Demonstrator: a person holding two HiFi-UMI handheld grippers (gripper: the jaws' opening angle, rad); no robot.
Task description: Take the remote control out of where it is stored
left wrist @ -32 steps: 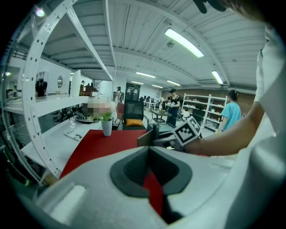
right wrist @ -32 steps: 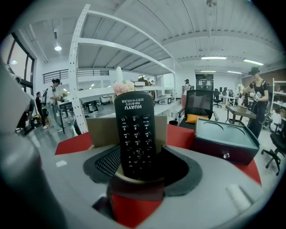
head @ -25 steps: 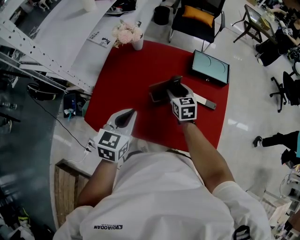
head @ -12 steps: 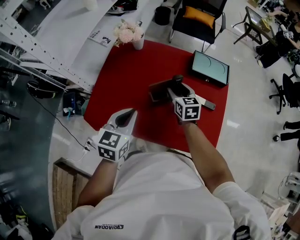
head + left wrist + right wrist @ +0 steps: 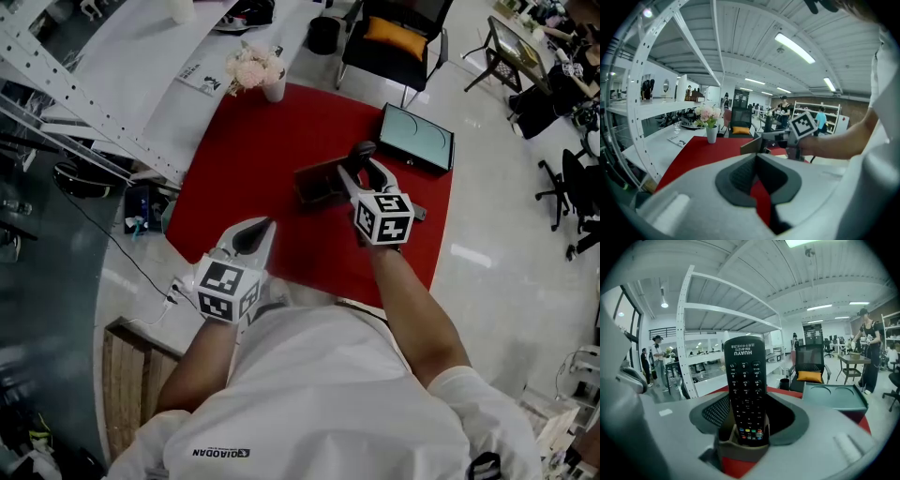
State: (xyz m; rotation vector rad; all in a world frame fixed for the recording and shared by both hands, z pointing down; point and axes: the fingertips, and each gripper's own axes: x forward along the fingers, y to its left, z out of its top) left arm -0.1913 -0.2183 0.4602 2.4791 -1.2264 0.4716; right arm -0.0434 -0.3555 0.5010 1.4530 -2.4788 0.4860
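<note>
The right tool is pinched on the remote, one jaw against each long edge. The remote stands upright between the jaws, buttons facing the camera, its top clear above the jaw tips. Its lower end sits inside the open top of a brown holder just below the jaws. From the head view, the right tool is over the middle of the red surface, with the holder lying just to its left and touching its jaw tips.

The left tool has its jaws pressed together at the tips with nothing between them; only a sliver of red surface shows through the gap lower down. In the head view it rests near the person's edge of the surface, well apart from the holder.

A teal tray sits at the far right corner of the surface. A vase of flowers stands at the far left corner. A chair stands beyond the surface.
</note>
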